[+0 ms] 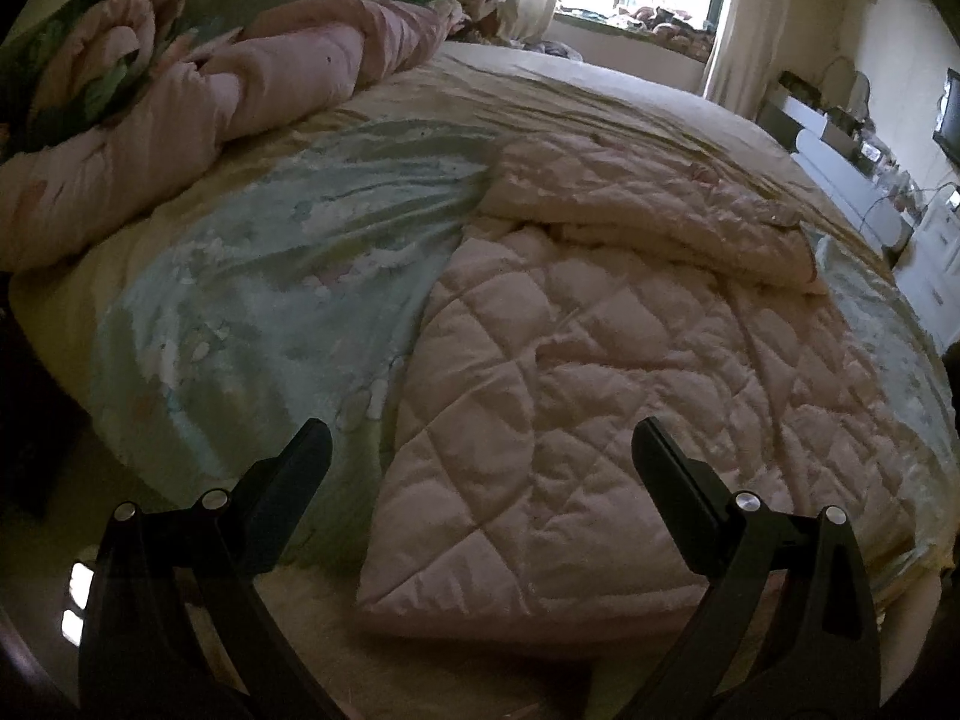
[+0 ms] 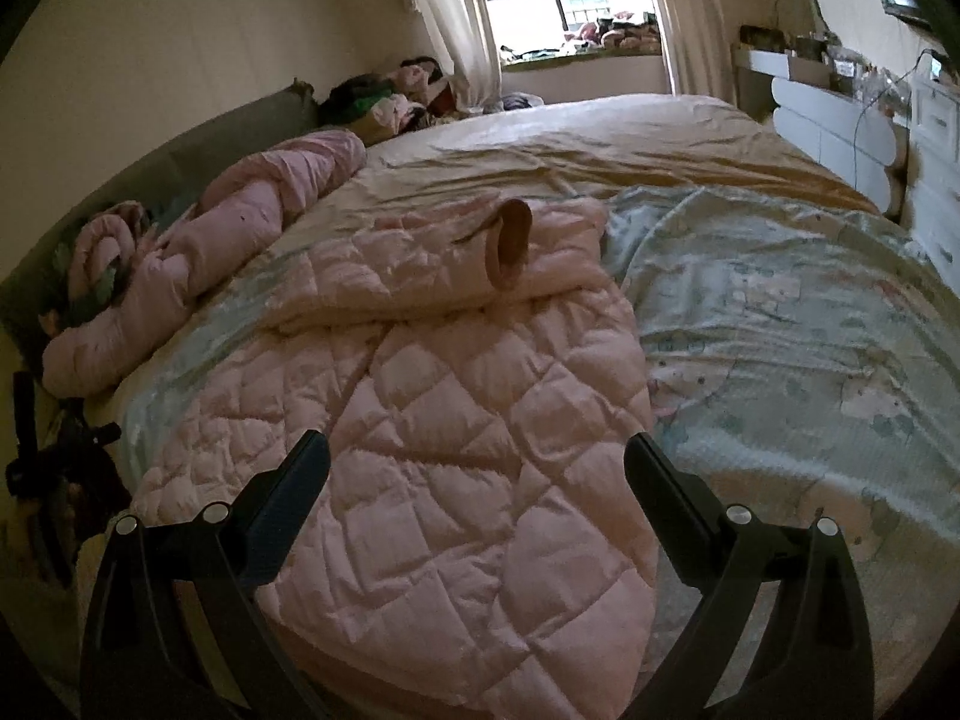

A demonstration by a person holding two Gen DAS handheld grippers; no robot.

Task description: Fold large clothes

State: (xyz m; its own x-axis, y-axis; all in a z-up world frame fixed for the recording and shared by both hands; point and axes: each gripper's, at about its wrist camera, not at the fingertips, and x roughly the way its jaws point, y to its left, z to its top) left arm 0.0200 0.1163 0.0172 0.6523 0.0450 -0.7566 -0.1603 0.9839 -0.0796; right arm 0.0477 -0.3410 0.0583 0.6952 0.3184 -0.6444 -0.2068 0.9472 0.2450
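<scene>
Here the pink quilted coat (image 2: 456, 420) lies spread on the bed (image 2: 780, 360), one sleeve folded across its upper part, cuff (image 2: 510, 240) gaping. It looks puffy, soft and light, likely springy; the near hem corners seem the best holds. Left gripper (image 1: 480, 450) and right gripper (image 2: 477, 456) hover above it, fingers apart, empty. No containers show.

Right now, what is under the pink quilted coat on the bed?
The pink quilted coat lies on a pale blue printed sheet, which shows on both sides of it. What lies directly beneath the coat is covered.
</scene>
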